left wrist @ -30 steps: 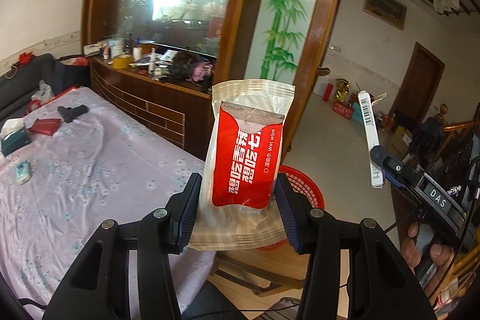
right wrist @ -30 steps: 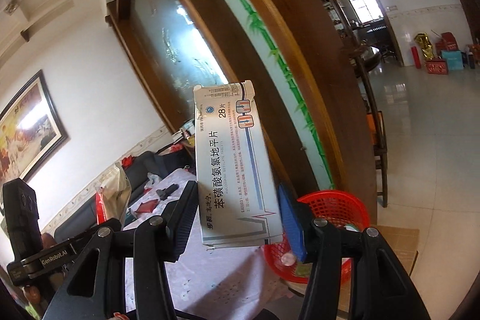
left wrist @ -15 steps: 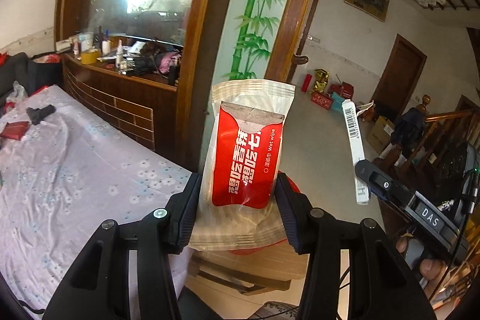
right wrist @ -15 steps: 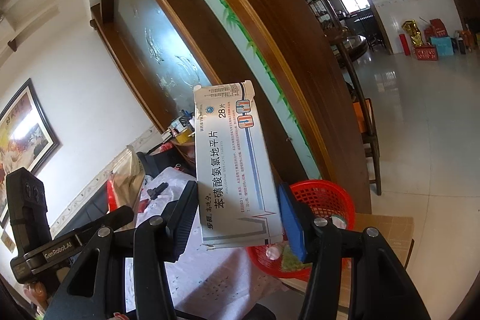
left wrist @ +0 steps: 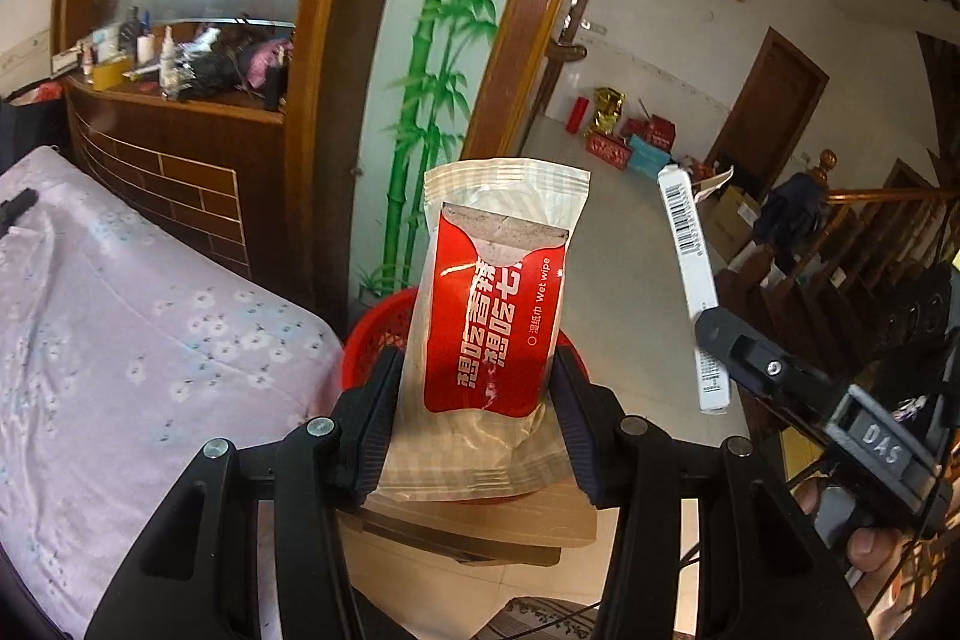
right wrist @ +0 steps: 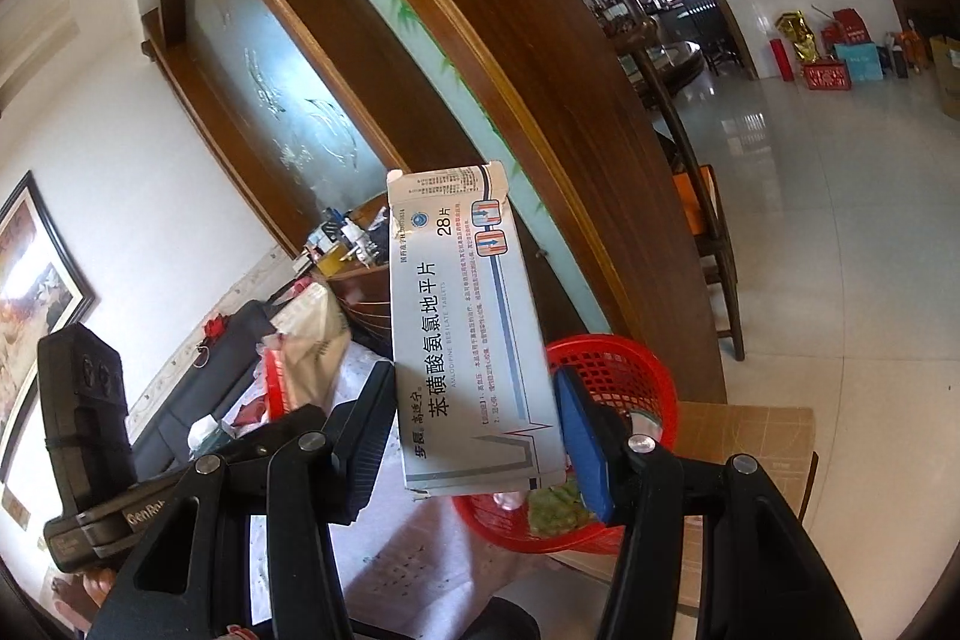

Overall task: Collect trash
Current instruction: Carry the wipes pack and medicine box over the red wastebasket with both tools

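Note:
My left gripper [left wrist: 474, 400] is shut on a red and beige wet-wipe packet [left wrist: 492, 316], held upright between the pads. Behind and below the packet shows the red mesh basket [left wrist: 375, 334], partly hidden by it. My right gripper [right wrist: 474, 418] is shut on a white medicine box [right wrist: 468, 340], also upright. The red basket [right wrist: 618, 376] sits just right of that box, on a cardboard-covered stool, with some scraps inside. In the left wrist view the medicine box [left wrist: 690, 280] appears edge-on at the right, held by the other gripper. The wet-wipe packet [right wrist: 312, 346] is visible at the left of the right wrist view.
A table with a lilac flowered cloth [left wrist: 120, 340] lies left of the basket. A wooden partition with a bamboo panel [left wrist: 444, 70] stands behind. A cluttered shelf [left wrist: 180, 64] is at the back left. A wooden chair [right wrist: 708, 244] stands beyond the basket on the tiled floor [right wrist: 840, 250].
The left gripper has swung right and down with the packet: the basket now sits right behind it and looks larger. The right gripper has sunk a little toward the basket with the box.

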